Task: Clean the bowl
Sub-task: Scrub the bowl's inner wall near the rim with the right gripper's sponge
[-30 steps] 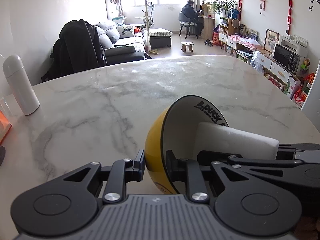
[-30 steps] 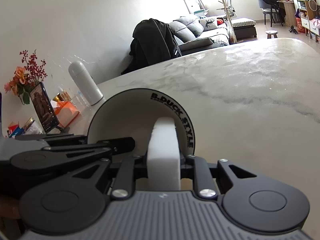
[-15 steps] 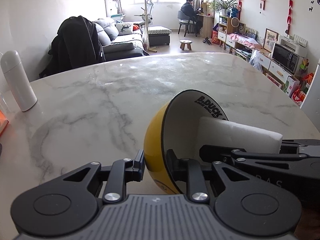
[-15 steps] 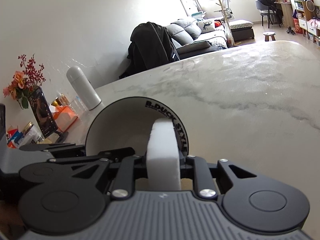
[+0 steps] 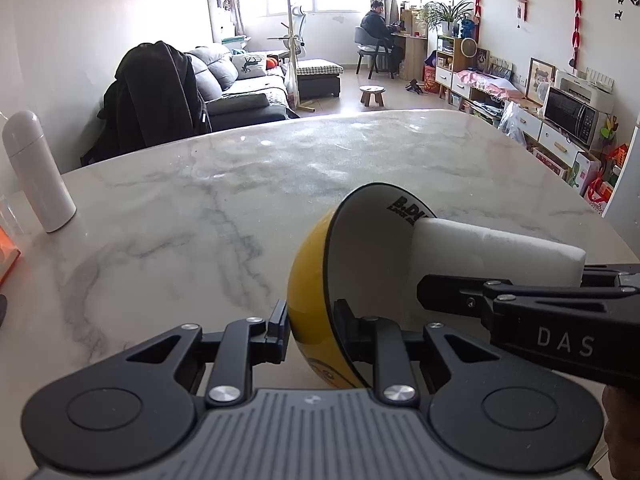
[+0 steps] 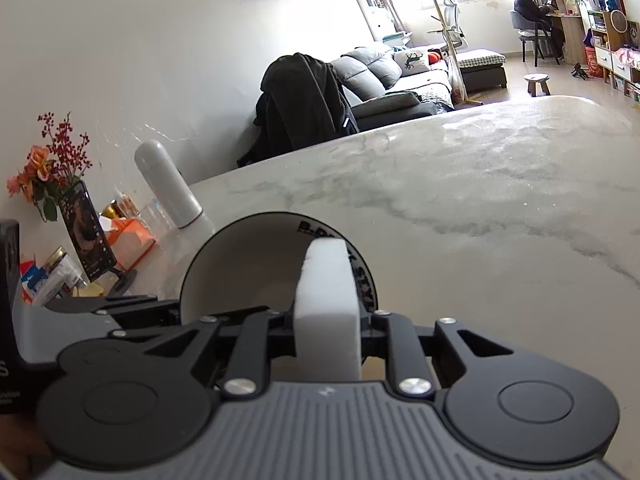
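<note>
Gripping the wall of the yellow bowl [image 5: 308, 280], the left gripper [image 5: 310, 326] has its jaws clamped on the rim, one finger on the yellow outside and the other on the white inside. The bowl is tipped on its side with its opening turned toward the right gripper [image 6: 326, 322], and its lower part is hidden behind the gripper body, so whether it touches the marble table [image 5: 200, 216] cannot be told. Black lettering runs along the inner rim, partly covered.

From the right, the right gripper holds a white sponge [image 5: 488, 250], its jaws pressed together on the block's two flat sides. In the right wrist view the sponge stands on edge between the fingers and its far end reaches into the bowl's white interior, against the inner wall just below the lettering. In the left wrist view the same block enters the bowl from the right, with the other gripper's black arm under it.

A white flask [image 5: 38, 172] stands upright near the table's left edge, well apart from the bowl. Beside it in the right wrist view are an orange box [image 6: 130, 240] and a vase of flowers [image 6: 48, 168] against the wall. Beyond the table are a grey sofa [image 5: 236, 80] with a dark coat over a chair, and a person seated at a desk [image 5: 376, 24] by the window
</note>
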